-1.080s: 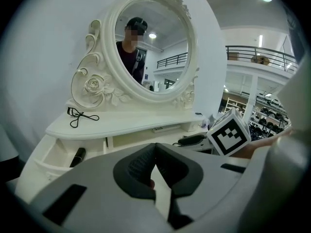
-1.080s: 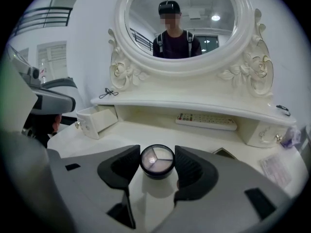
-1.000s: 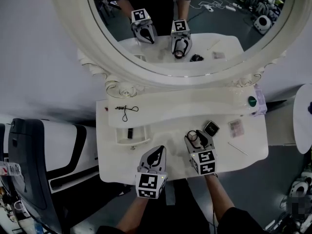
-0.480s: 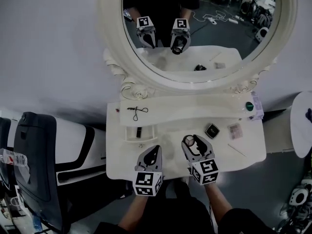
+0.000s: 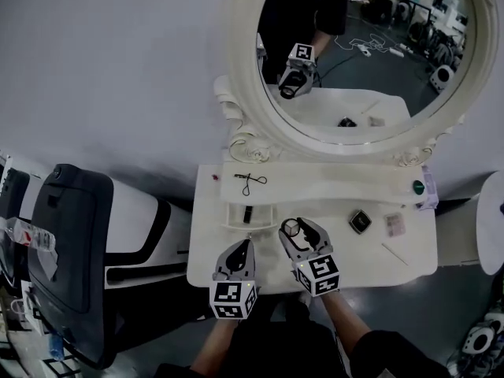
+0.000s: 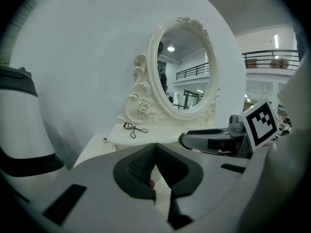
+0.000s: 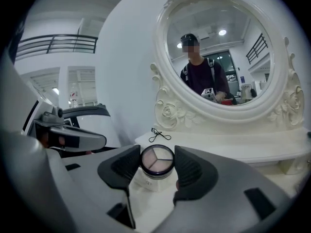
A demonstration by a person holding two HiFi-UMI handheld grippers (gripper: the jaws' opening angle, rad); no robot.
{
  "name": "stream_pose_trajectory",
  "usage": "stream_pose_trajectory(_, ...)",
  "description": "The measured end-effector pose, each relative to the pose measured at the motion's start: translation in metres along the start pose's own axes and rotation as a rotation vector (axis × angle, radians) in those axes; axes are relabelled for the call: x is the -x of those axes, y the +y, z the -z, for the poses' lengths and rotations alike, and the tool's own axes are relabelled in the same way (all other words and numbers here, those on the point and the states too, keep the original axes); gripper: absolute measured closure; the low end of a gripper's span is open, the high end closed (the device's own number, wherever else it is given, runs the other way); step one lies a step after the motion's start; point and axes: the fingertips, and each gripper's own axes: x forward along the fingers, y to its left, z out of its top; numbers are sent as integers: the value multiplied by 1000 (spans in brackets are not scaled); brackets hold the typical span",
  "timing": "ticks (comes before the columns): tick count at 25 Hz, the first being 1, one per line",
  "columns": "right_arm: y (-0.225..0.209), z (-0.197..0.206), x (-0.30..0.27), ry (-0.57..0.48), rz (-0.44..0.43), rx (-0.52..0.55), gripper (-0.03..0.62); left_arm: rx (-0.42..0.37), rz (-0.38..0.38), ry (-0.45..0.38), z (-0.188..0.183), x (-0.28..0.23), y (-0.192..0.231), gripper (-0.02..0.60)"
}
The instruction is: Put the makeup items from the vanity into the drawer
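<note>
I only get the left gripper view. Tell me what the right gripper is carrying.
Observer: The right gripper is shut on a round dark-rimmed compact with three pale powder shades.
Operator: Now report where the drawer is.
Observer: The small white drawer stands open just ahead of the left gripper, with one small dark item inside.
Operator: List what lies on the vanity's right side.
Observer: A black square compact, a flat pinkish palette and a thin pale stick lie on the white vanity top.
</note>
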Motion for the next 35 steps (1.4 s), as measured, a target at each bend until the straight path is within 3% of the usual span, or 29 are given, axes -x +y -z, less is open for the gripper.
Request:
stream_pose_trajectory(10,44,7,-58,57,-107,87,355,48,-93,-21,3,21,50,568)
stream_pose_trajectory(19,50,23,-106,126,-124,154,355,74,-125,-16,11,33,66,568)
stream_pose_trajectory(25,56,22,-108,123,-131,184,353,77,-125,-12,14,33,70,568)
stream_pose_trajectory(33,47,11,-87,84,-131,133,356,70,-96,-29,4,28,60,566)
stream_pose_trajectory(35,45,5,-75,65,-128,120,415,68,-79,-42,-2,26,53,566)
